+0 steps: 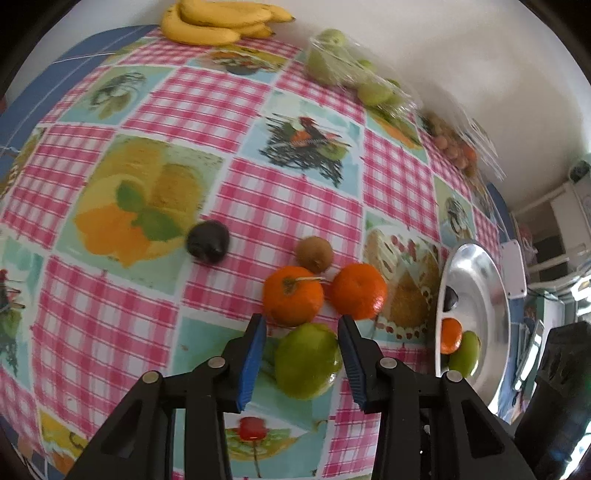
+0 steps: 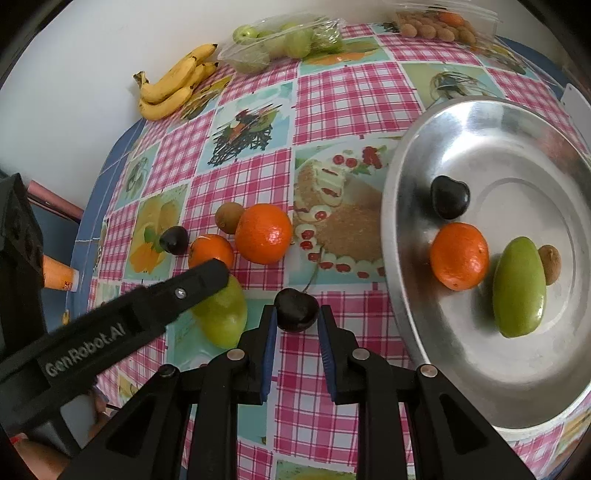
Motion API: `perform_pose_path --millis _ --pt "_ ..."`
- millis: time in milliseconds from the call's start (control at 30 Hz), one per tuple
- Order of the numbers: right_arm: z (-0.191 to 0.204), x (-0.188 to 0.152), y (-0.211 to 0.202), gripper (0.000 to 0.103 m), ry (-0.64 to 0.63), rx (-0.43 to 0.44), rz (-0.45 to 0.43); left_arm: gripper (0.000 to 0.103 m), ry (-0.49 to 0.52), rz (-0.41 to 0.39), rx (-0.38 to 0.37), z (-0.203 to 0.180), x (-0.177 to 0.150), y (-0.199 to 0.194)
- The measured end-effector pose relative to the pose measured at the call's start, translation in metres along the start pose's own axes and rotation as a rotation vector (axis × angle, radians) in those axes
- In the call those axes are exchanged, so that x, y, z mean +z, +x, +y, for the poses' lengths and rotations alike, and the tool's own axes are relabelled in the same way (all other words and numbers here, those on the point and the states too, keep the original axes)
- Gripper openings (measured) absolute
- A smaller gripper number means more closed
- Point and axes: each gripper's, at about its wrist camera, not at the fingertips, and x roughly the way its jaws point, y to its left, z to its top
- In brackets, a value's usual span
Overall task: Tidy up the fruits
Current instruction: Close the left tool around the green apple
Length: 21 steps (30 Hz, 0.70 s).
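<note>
- A green mango [image 1: 308, 360] lies on the checked tablecloth [image 1: 155, 314], between the blue-padded fingers of the left gripper [image 1: 302, 334]; its right pad [image 1: 349, 345] looks to touch the fruit, while a sliver of cloth shows beside the left pad; I cannot tell if the mango is firmly gripped.
- The right gripper [image 2: 296, 315] is closed on a dark plum [image 2: 297, 309], clamped at its fingertips above the cloth, just left of the metal tray.
- Just beyond the mango sit two mandarins side by side, one with a stem [image 1: 293, 295] and one to its right [image 1: 359, 291]; a brown kiwi [image 1: 314, 254] sits behind them, touching or nearly so; a second dark plum [image 1: 207, 242] lies apart to the left.
- At the right of the table is a round metal tray [image 2: 517, 398]; in it lie a dark plum [image 2: 450, 197], a mandarin [image 2: 459, 255] near it, a long green mango [image 2: 520, 287] and a kiwi [image 2: 549, 264] touching the mango's far side.
- Along the far edge, against a pale wall: a bunch of bananas [image 1: 218, 20] at the left; a clear plastic pack of green fruit [image 1: 343, 66] in the middle; another clear pack of small brown fruit [image 2: 439, 24] at the right.
- In the right wrist view the left gripper's black arm, lettered GenRobot.AI, crosses from the lower left over the green mango.
</note>
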Motion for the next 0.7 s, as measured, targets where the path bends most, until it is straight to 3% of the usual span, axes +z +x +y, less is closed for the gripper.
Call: perform_pose_path --millis 100,267,367,700 --pt "0.003 0.001 0.004 0.024 0.002 0.000 0.004 0.043 -0.032 -0.029 0.031 0.006 0.004 -0.005" --pt "0.004 0.002 0.006 0.025 0.006 -0.002 0.001 0.046 -0.083 -0.020 0.001 0.015 0.007 -0.009" --pt "0.004 0.001 0.009 0.031 0.010 -0.001 0.012 0.052 -0.071 -0.014 -0.008 0.010 0.004 -0.011" --pt "0.008 0.003 0.013 0.031 -0.002 -0.001 0.015 0.056 -0.007 0.049 -0.024 -0.010 -0.002 0.009"
